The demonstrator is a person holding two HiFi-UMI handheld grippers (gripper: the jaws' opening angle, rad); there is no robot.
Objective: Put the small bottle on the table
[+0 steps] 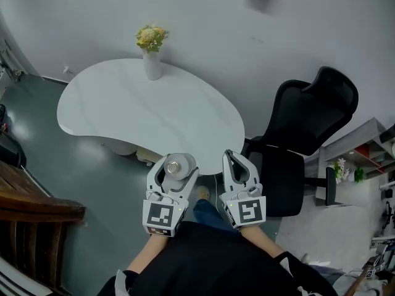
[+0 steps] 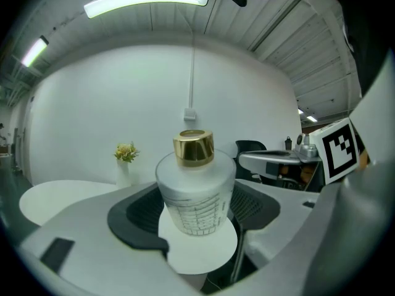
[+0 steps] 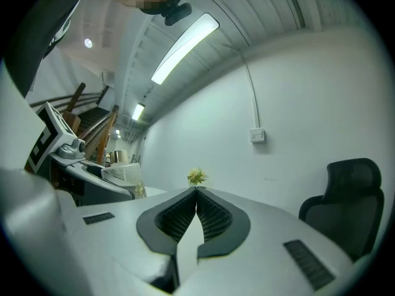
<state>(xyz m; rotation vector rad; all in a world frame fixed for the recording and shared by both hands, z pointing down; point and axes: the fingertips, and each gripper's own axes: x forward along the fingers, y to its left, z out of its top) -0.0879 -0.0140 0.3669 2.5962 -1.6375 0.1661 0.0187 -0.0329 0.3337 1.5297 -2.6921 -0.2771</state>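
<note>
A small frosted white bottle (image 2: 195,193) with a gold cap (image 2: 193,147) stands upright between the jaws of my left gripper (image 1: 177,168), which is shut on its body. From the head view the bottle (image 1: 174,166) hangs just off the near edge of the white kidney-shaped table (image 1: 123,113), over the floor. To its right my right gripper (image 1: 235,163) is shut with nothing in it; its two pads (image 3: 196,214) meet in the right gripper view. In that same view the bottle (image 3: 121,171) shows at the left.
A white vase of yellow flowers (image 1: 151,53) stands at the table's far edge. A black office chair (image 1: 305,134) sits right of the table. Dark wooden furniture (image 1: 31,205) is at the lower left. A shelf (image 1: 364,150) with small items is at the far right.
</note>
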